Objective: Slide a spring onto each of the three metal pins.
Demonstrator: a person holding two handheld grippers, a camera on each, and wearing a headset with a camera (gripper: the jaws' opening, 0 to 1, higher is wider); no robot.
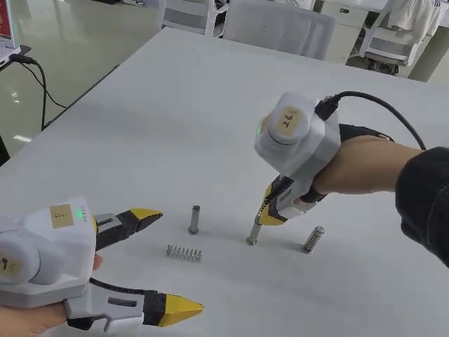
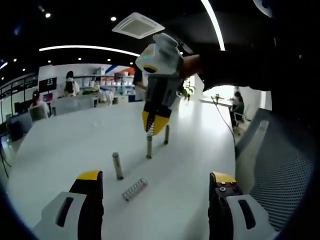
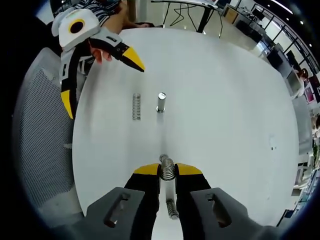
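Nearest: left claw (image 1: 165, 261) spread wide, holding nothing, low over the tabletop (image 1: 210, 126). Just beyond it the loose spring (image 1: 184, 253) lies flat. The bare pin (image 1: 194, 219) stands upright near it, not touching. Further on, right claw (image 1: 270, 213) pinches the held spring (image 1: 264, 205) directly over the middle pin (image 1: 253, 232). Its lower end looks at or on the pin top; can't tell how far on. Farthest: third pin (image 1: 313, 239) already wears a spring, so 1 of 3 done and number 2 in hand, by my read.

Risks:
- If the held spring sits off-axis to the pin, it could snag on the top edge, then buckle or jump away on release.
- A sideways push from the right claw could topple the middle pin, which seems to stand free.
- The left claw reaching for the loose spring could knock the bare pin over.

Views:
- The right gripper view looks down along the held spring (image 3: 169, 171) and gives coil-to-pin alignment. The head view leaves that unclear behind the claw.
- The left gripper view gives a side-on line-up of all 3: bare pin (image 2: 117, 165), middle pin (image 2: 149, 146), third pin (image 2: 166, 134). The loose spring (image 2: 134, 189) lies ahead of its own spread tips.
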